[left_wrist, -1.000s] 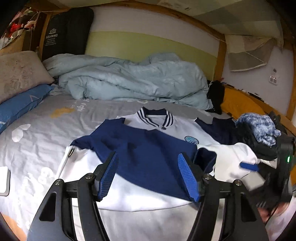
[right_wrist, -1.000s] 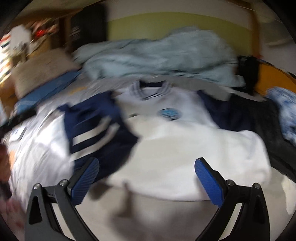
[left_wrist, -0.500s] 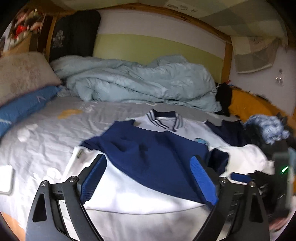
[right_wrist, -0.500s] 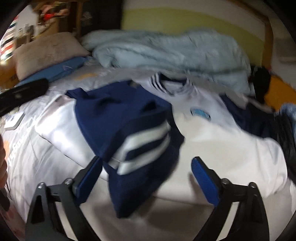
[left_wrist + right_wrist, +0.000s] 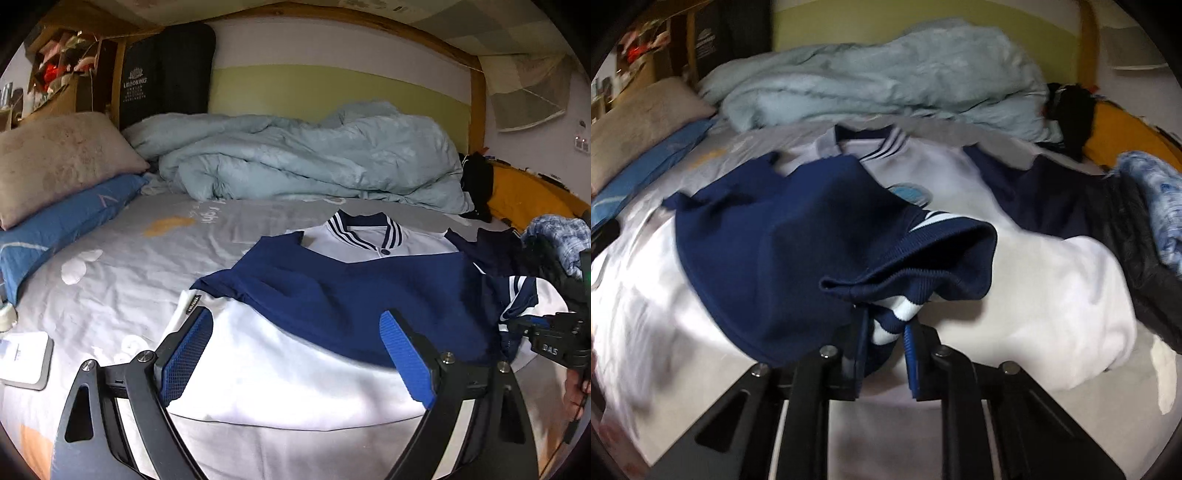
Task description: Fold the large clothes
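Lower hem of the jacket (image 5: 295, 369) cut off by the bottom edge in both views; its far sleeve (image 5: 1034, 199) partly lost against the dark pile of clothes (image 5: 1137, 251) at the right. Right-wrist view blurred at the left edge, so little readable there. Badge on the chest half covered by the navy sleeve (image 5: 768, 251) folded across the front.

Left gripper (image 5: 295, 354) spread wide over the white front panel, blue pads (image 5: 186, 360) clear of the cloth, nothing between them. Right gripper (image 5: 884, 332) just closed down to a narrow gap, pinching the striped cuff (image 5: 897, 314) of the navy sleeve, fabric bunched above the pads; seen from the left wrist at the far right edge (image 5: 524, 328).

Jacket spread flat, collar away, on the grey sheet (image 5: 129, 266) of the bed, just short of the pale blue duvet (image 5: 295, 158).

Against a second ago: left jaws wider; right jaws, then fully apart and empty over the white panel, now on the cuff; sleeve drawn further across the chest.
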`<control>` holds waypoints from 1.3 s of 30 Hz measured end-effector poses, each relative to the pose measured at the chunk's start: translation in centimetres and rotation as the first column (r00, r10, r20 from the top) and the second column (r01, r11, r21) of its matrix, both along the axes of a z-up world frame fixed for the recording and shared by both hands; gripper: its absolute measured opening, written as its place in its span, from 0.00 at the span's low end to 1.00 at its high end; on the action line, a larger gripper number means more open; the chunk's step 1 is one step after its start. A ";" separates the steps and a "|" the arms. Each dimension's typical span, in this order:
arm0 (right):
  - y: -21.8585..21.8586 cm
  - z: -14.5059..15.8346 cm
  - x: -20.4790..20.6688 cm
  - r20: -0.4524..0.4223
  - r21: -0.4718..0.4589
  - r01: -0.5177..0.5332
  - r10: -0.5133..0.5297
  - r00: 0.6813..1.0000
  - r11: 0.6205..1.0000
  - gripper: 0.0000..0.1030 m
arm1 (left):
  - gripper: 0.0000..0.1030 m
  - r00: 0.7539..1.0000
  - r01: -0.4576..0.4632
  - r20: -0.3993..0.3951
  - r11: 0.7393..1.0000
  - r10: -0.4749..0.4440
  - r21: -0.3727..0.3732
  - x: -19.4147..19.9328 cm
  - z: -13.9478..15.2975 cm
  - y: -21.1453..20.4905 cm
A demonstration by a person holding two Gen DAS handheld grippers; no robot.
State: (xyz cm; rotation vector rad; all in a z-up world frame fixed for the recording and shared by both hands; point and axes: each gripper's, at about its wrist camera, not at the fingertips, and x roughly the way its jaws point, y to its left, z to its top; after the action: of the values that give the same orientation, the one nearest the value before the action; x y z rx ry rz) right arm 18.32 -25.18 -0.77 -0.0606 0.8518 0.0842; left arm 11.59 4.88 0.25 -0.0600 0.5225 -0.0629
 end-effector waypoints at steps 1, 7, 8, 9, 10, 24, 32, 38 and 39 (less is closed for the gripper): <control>-0.3 -0.1 0.3 0.003 -0.011 0.022 -0.022 1.000 1.000 0.16 | 0.88 1.000 0.018 -0.018 1.000 -0.019 -0.025 0.2 -0.2 0.0; -2.7 -0.2 0.0 0.031 -0.017 0.084 -0.083 0.996 0.996 0.56 | 0.88 0.997 0.049 -0.051 0.998 -0.050 -0.024 0.3 -0.8 -0.9; -3.2 0.2 -0.1 0.037 -0.004 0.082 -0.082 0.996 0.997 0.61 | 0.88 0.997 0.052 -0.051 0.998 -0.053 -0.024 0.3 -0.8 -1.0; -3.6 0.5 -0.1 0.040 0.014 0.085 -0.085 0.996 0.996 0.63 | 0.88 0.997 0.058 -0.055 0.998 -0.059 -0.025 0.3 -0.9 -1.1; -4.0 0.8 0.0 0.041 0.047 0.088 -0.090 0.995 0.995 0.67 | 0.88 0.996 0.061 -0.058 0.998 -0.062 -0.021 0.4 -1.0 -1.3; -3.9 -1.6 0.7 -0.002 0.040 0.148 -0.149 0.989 0.988 0.54 | 0.88 0.990 0.027 -0.142 1.000 -0.025 0.007 2.7 -4.1 -1.5; -2.7 -0.2 3.4 0.097 -0.189 0.158 -0.141 0.985 0.969 0.07 | 0.88 0.980 -0.015 -0.198 0.999 0.009 -0.031 3.6 -5.1 -0.1; -1.5 8.7 9.0 0.235 -0.229 0.143 -0.088 0.968 0.963 0.04 | 0.88 0.978 -0.022 -0.208 1.000 0.019 -0.011 4.1 -5.8 -0.5; -1.5 12.3 8.8 0.319 -0.191 0.130 -0.064 0.946 0.973 0.04 | 0.88 0.980 -0.016 -0.197 1.000 0.018 0.016 4.1 -5.8 -0.8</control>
State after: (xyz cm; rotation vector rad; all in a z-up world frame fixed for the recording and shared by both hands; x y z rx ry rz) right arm 27.14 -26.69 11.54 -0.2246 0.5433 -0.1078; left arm 15.71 4.04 -5.51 -0.0565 0.7207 -0.0364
